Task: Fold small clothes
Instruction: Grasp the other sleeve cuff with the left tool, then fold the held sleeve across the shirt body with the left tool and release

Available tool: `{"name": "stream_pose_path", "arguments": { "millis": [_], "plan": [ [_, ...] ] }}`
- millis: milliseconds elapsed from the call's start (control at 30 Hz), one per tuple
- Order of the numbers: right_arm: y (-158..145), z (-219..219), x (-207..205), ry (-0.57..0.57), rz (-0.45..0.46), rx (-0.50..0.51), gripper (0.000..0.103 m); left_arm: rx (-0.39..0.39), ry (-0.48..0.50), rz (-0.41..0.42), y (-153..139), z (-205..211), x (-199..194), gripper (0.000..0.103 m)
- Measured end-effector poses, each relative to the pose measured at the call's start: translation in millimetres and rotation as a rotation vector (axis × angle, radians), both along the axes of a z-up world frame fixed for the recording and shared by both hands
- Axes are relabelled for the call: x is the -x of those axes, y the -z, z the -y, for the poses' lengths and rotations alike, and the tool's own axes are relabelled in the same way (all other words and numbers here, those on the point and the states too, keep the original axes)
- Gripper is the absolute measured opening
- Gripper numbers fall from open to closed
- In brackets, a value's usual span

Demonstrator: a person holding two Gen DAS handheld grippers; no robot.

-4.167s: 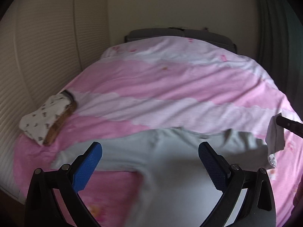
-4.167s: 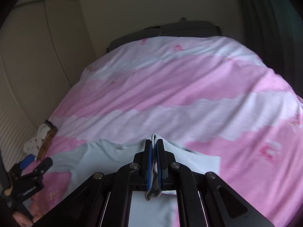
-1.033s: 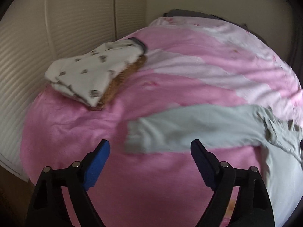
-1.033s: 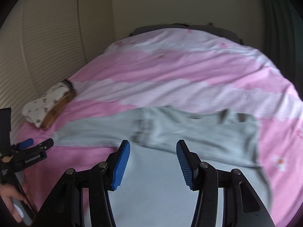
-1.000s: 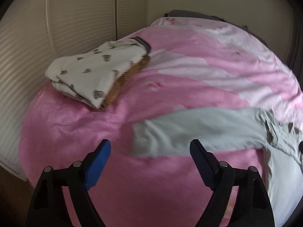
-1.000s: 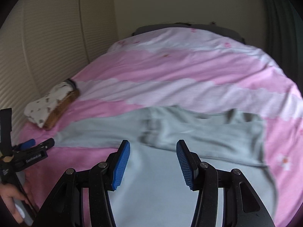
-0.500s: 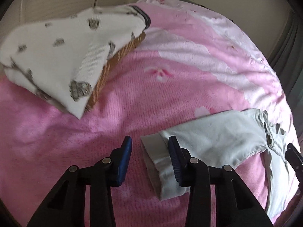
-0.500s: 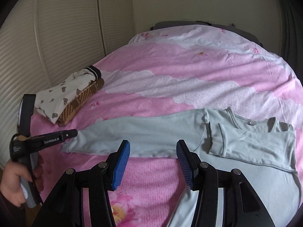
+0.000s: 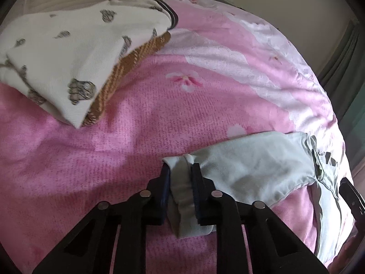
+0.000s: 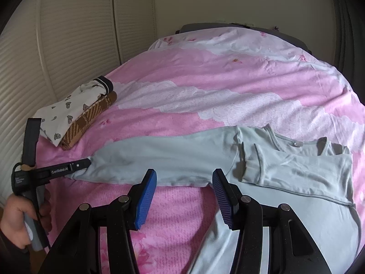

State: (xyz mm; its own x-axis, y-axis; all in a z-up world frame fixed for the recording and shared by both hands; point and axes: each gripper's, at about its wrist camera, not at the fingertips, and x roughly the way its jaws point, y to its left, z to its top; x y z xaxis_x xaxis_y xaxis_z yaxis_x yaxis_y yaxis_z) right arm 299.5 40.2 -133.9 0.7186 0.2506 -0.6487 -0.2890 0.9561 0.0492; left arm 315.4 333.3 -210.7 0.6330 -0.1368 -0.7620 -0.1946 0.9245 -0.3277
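A pale green long-sleeved shirt (image 10: pixel 296 171) lies flat on the pink bedcover (image 10: pixel 228 80). Its right sleeve is folded across the chest. Its left sleeve (image 10: pixel 159 155) stretches out to the left. My left gripper (image 9: pixel 180 171) has the cuff (image 9: pixel 182 189) of that sleeve bunched between its blue pads, and its jaws are closing on it. In the right wrist view the left gripper (image 10: pixel 85 162) sits at the sleeve's end. My right gripper (image 10: pixel 184 182) is open above the shirt's underarm edge, nothing between its fingers.
A stack of folded clothes (image 10: pixel 75 109), a white printed piece on a brown checked one, lies at the bed's left edge. Slatted wardrobe doors (image 10: pixel 68 34) stand close behind. A hand (image 10: pixel 16 217) holds the left gripper's handle. A dark headboard (image 10: pixel 205 26) is at the far end.
The left gripper came down over the end of the outstretched sleeve and its jaws narrowed from wide apart onto the cuff. The right gripper drifted left over the shirt, still equally open.
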Motion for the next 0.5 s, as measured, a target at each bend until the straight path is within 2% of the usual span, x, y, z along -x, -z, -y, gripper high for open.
{"name": "stream_pose_path", "arguments": {
  "millis": [100, 200, 367, 500],
  "plan": [
    [-3.5, 7.1, 2.5, 0.008, 0.002, -0.004, 0.052, -0.052, -0.018, 0.016, -13.5, 4.9, 6.5, 0.014],
    [-8.5, 15.0, 8.3, 0.011, 0.011, -0.010, 0.052, -0.120, -0.017, 0.050, -40.0, 19.0, 15.8, 0.013],
    [-19.1, 35.9, 20.1, 0.017, 0.023, -0.036, 0.052, -0.157, -0.005, 0.097, -85.7, 44.3, 22.0, 0.012],
    [-33.5, 69.2, 30.3, 0.045, 0.051, -0.053, 0.052, -0.173, 0.024, 0.142, -121.3, 79.6, 23.7, 0.012]
  ]
}}
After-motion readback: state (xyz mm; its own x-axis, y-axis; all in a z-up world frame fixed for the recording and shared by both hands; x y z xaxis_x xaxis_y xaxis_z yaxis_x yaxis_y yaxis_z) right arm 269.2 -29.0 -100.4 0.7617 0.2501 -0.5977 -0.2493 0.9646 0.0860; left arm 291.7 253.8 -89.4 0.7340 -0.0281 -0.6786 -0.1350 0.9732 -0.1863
